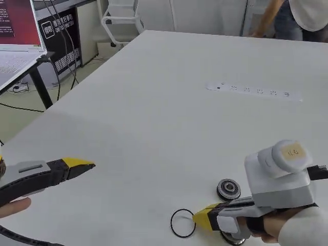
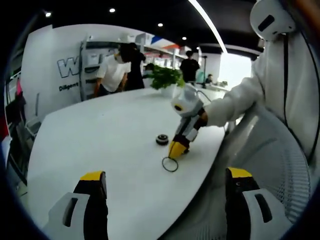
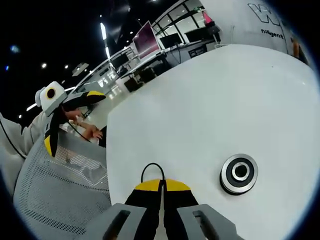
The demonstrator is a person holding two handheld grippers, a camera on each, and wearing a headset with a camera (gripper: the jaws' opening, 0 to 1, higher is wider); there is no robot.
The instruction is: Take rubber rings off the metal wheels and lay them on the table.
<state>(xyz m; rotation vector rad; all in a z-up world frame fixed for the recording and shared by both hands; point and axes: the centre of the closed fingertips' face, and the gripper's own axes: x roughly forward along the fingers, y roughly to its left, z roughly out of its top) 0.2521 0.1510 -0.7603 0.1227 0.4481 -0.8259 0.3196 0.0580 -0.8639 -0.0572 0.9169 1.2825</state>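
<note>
Where the ring lies: a loose black rubber ring (image 1: 171, 224) lies flat on the white table (image 1: 169, 102), close to the front edge, with its near side at the tips of the right gripper (image 1: 197, 219).
Right gripper: its jaws are pressed together. In the right gripper view the ring's loop starts right at the tips, and it cannot be told whether they pinch it.
Left gripper (image 2: 166, 175): its jaws are wide apart and hold nothing. It is low over the table's left front part, well apart from the ring.
Wheels: one metal wheel (image 1: 228, 188) lies flat just beyond the right gripper. A second wheel (image 1: 233, 239) shows partly under that gripper.
Edges: the ring and both wheels sit near the front edge, beside a mesh chair (image 3: 65, 180).
Open room: the tabletop is bare between the grippers and stays so up to a white power strip (image 1: 253, 91) far across.
</note>
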